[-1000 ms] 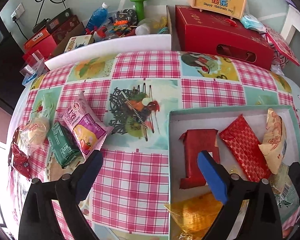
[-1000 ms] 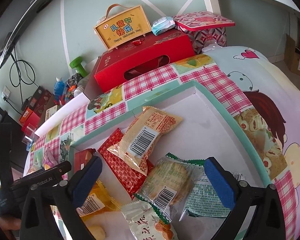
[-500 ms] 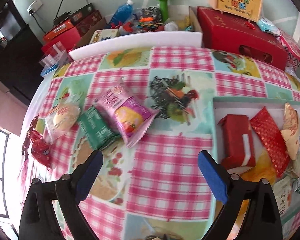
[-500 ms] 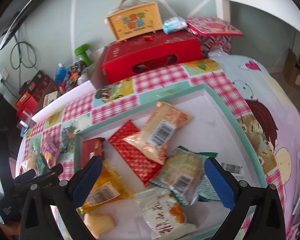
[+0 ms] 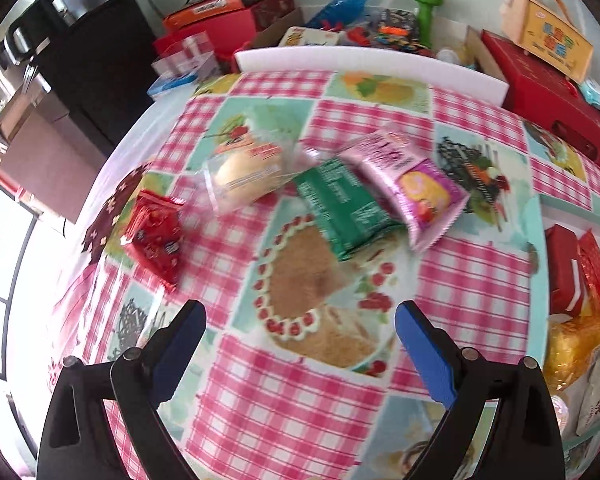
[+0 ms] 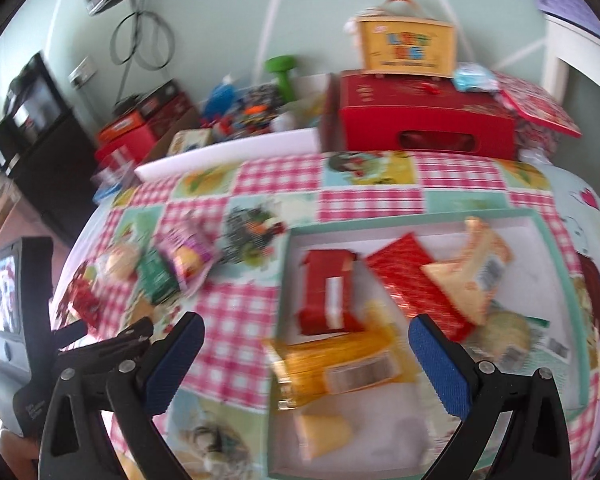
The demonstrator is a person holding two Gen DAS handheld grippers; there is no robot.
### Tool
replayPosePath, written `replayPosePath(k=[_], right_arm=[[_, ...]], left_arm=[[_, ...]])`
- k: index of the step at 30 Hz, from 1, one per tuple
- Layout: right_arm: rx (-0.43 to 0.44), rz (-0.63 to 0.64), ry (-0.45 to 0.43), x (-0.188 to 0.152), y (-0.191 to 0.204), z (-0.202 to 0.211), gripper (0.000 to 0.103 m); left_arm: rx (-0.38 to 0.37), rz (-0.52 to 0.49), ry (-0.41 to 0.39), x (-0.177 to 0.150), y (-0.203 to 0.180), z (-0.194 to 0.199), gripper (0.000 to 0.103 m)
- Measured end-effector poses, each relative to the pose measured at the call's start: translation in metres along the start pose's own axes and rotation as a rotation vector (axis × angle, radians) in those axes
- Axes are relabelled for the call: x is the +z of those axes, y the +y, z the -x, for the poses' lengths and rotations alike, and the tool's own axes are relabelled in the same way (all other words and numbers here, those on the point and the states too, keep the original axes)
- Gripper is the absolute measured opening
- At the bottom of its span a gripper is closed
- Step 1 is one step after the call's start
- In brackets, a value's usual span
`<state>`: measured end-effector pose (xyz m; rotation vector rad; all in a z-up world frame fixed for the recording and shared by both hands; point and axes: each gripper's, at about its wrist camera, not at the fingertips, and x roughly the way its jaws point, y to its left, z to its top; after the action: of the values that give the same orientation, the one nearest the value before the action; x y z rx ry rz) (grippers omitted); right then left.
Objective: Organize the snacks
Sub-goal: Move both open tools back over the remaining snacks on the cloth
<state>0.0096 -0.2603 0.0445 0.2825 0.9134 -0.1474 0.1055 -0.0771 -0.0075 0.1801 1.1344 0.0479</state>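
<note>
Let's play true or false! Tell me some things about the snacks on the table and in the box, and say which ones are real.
1. The pink packet lies on the tablecloth, outside the box. True.
2. The green packet is inside the box. False: it lies on the tablecloth, partly under the pink packet.
3. The left tool is squeezing a snack. False: it is open with nothing between its fingers.
4. A yellow packet lies in the box. True.
5. The right tool is open and empty. True.
</note>
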Motion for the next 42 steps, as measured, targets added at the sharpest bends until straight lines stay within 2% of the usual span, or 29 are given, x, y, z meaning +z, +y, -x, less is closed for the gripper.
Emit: replayPosePath(k=[6, 10, 14, 22, 32, 39, 42], right_arm=[[0.045, 0.040, 0.060, -0.009, 0.031, -0.021, 0.103], [0.026, 0.099, 0.107, -0.019, 0.051, -0.040, 0.103], [0.002, 0.157, 0.113, -0.026, 0.068, -0.047, 0.103], [0.021, 0.263, 0.115, -0.037, 0.103, -0.056, 0.103], [0.045, 0.261, 0.131, -0.038, 0.117, -0.065, 0.103], [0.053, 0.279, 0.173, -0.029, 0.132, -0.078, 0.103], [0.097, 0.293, 0.186, -0.020, 0.138, -0.081, 0.103]], left_arm=[[0.000, 0.070, 0.039, -0.002, 0.031, -0.016, 0.096], [0.021, 0.118, 0.051, -0.003, 0.051, -0.023, 0.096], [0.029, 0.141, 0.060, -0.003, 0.067, -0.029, 0.096], [-0.002, 0.177, 0.057, 0.000, 0.085, -0.031, 0.096], [0.011, 0.209, 0.015, 0.013, 0.123, -0.034, 0.096], [-0.023, 0.296, 0.012, 0.019, 0.159, -0.038, 0.096], [-0.052, 0.338, 0.008, 0.024, 0.175, -0.040, 0.096]])
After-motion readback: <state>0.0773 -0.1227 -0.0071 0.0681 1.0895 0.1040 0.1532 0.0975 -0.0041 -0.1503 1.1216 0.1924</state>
